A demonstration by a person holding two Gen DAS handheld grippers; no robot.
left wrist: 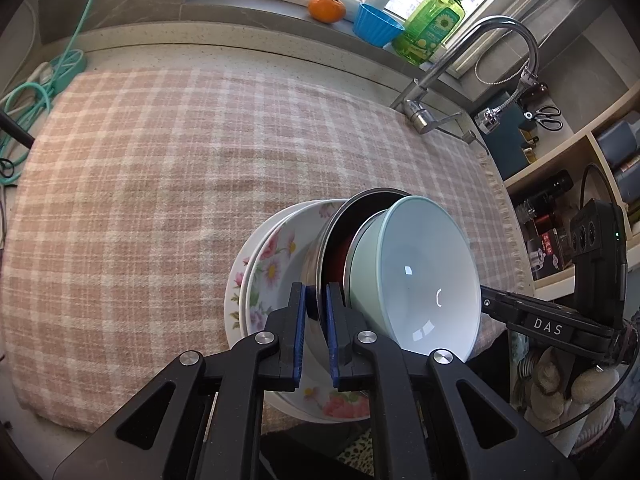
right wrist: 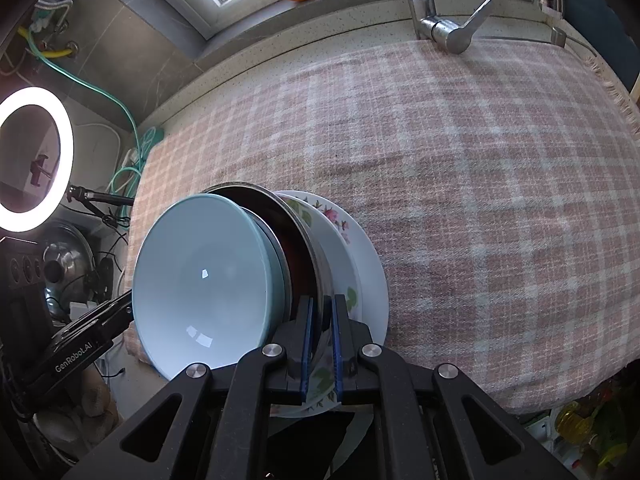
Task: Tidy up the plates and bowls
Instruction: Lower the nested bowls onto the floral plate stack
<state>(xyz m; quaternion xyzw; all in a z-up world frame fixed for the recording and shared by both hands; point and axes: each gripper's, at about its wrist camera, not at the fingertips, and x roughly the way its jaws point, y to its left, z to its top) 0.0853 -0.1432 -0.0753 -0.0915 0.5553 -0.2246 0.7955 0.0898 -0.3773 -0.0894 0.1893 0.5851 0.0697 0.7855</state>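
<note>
Kitchen tabletop (left wrist: pixel 140 160) w/ pink plaid cloth over it, window sill behind w/ an orange (left wrist: pixel 327 8), blue cup (left wrist: pixel 376 24) and green soap bottle (left wrist: pixel 434 26); faucet (left wrist: pixel 480 60) at the far right.

Stack of dishes sits tilted on edge near the front of the cloth: pale blue bowl (left wrist: pixel 424 276) nested in a steel bowl (left wrist: pixel 320 264), then a floral plate (left wrist: pixel 272 272) and a plain white plate (right wrist: pixel 374 276) behind.

Left gripper (left wrist: pixel 317 332) nearly closed, blue pads pinching the steel bowl's rim. Right gripper (right wrist: pixel 321 344) same, clamped on that rim from the opposite side. Both point steeply down at the stack.

Left view only: shelves w/ scissors (left wrist: pixel 548 116), soap bottle, right gripper's body marked "DAS". Right view only: ring light (right wrist: pixel 36 160), green hose (right wrist: pixel 132 136), left gripper's body marked "GenRobot.AI".
</note>
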